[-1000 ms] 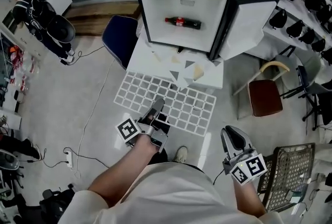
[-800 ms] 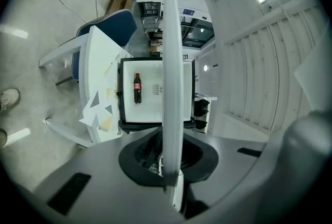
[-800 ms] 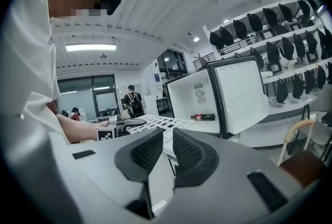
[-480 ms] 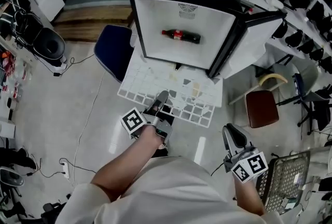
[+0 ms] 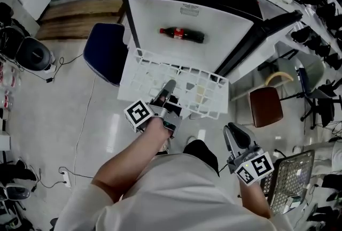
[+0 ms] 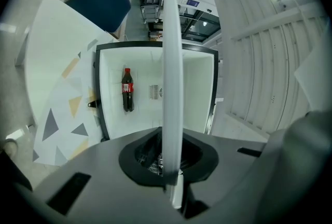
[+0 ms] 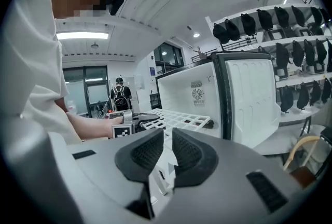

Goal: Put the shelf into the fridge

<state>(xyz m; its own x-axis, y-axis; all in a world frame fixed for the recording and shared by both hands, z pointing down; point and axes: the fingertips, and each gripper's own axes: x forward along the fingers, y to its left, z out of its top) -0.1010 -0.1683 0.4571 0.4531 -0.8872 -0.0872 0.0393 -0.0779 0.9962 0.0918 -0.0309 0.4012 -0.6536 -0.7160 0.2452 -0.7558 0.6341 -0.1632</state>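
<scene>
A white wire shelf (image 5: pixel 179 81) is held level in front of the open fridge (image 5: pixel 187 18), its far edge near the fridge's lower lip. My left gripper (image 5: pixel 168 89) is shut on the shelf's near edge. In the left gripper view the shelf (image 6: pixel 171 52) runs edge-on between the jaws of the left gripper (image 6: pixel 171 168). A cola bottle (image 5: pixel 181 35) lies inside the fridge. My right gripper (image 5: pixel 239 140) hangs low at the right, shut with nothing in it and apart from the shelf. The right gripper view shows the shelf (image 7: pixel 179 118) and fridge (image 7: pixel 199 96) ahead.
The fridge door (image 5: pixel 270 29) stands open to the right. A patterned white mat (image 5: pixel 129 76) lies below the fridge. A blue chair (image 5: pixel 102 52) stands at its left, a brown stool (image 5: pixel 265 107) at its right. A wire basket (image 5: pixel 291 182) sits beside my right gripper.
The shelf has been raised off the mat and carried forward toward the fridge opening, still in my left gripper. My right gripper has stayed low at the right.
</scene>
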